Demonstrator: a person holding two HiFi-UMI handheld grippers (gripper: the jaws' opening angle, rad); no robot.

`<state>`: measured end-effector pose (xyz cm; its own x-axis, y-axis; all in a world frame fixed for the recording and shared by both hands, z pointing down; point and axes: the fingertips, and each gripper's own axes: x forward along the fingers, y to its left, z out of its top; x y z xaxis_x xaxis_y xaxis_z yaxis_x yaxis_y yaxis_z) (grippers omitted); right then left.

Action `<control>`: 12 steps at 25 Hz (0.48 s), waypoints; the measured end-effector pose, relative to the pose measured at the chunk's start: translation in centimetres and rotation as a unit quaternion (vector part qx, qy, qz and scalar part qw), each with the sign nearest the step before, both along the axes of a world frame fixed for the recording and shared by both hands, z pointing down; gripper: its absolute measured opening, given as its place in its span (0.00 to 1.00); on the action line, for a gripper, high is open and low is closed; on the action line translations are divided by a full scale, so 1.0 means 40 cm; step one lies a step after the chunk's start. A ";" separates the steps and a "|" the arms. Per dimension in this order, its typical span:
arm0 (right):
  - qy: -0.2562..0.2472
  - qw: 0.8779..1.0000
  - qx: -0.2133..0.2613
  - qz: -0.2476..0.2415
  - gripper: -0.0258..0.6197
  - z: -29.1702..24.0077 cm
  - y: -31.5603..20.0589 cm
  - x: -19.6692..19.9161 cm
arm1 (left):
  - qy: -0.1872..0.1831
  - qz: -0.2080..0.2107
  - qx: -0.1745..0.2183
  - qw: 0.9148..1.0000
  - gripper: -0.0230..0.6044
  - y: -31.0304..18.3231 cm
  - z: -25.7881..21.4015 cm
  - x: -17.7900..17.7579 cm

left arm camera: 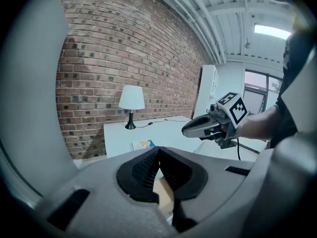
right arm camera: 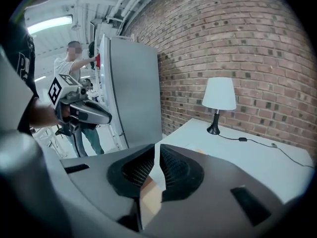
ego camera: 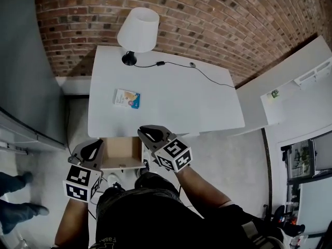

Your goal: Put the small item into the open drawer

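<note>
Two empty grippers: left gripper [ego camera: 96, 145], jaws pressed together, hides the open drawer's [ego camera: 123, 150] left edge. The small packet [ego camera: 127, 98] lies on the white table [ego camera: 176, 100] beyond, print unreadable. The right gripper [ego camera: 150, 134], likewise closed, covers the drawer's right corner.

light: bright, even | glare: ceiling strip light [left arm camera: 271, 30] | edges: fisheye-bent, vignetted

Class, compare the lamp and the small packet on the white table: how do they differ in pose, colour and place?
The lamp stands upright; the packet lies flat. The lamp is white with a black base; the packet is printed in blue and yellow. The lamp sits at the back edge of the table by the brick wall; the packet lies nearer the open drawer. Both rest on the table.
</note>
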<state>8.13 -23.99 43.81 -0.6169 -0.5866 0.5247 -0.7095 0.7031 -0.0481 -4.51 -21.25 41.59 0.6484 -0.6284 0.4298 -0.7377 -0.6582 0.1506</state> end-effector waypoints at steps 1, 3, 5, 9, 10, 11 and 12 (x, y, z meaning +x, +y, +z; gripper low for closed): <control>0.007 1.000 -0.002 -0.006 0.08 0.013 -0.021 0.003 | -0.002 -0.005 0.001 1.000 0.06 -0.006 0.003 0.000; 0.026 0.999 -0.006 -0.021 0.11 0.040 -0.065 0.006 | -0.006 -0.018 -0.003 1.000 0.06 -0.019 0.013 -0.002; 0.044 0.998 -0.010 -0.038 0.13 0.065 -0.112 0.009 | -0.004 -0.033 -0.013 0.999 0.06 -0.028 0.029 -0.001; 0.061 0.996 -0.013 -0.066 0.14 0.115 -0.205 0.013 | -0.006 -0.053 -0.033 0.998 0.06 -0.048 0.060 0.008; 0.068 0.995 -0.015 -0.073 0.15 0.132 -0.225 0.017 | -0.008 -0.059 -0.037 0.998 0.06 -0.053 0.068 0.009; 0.077 0.994 -0.018 -0.081 0.17 0.153 -0.243 0.022 | -0.009 -0.065 -0.040 0.997 0.06 -0.058 0.077 0.010; 0.088 0.992 -0.020 -0.088 0.19 0.175 -0.262 0.027 | -0.011 -0.072 -0.044 0.996 0.06 -0.063 0.085 0.011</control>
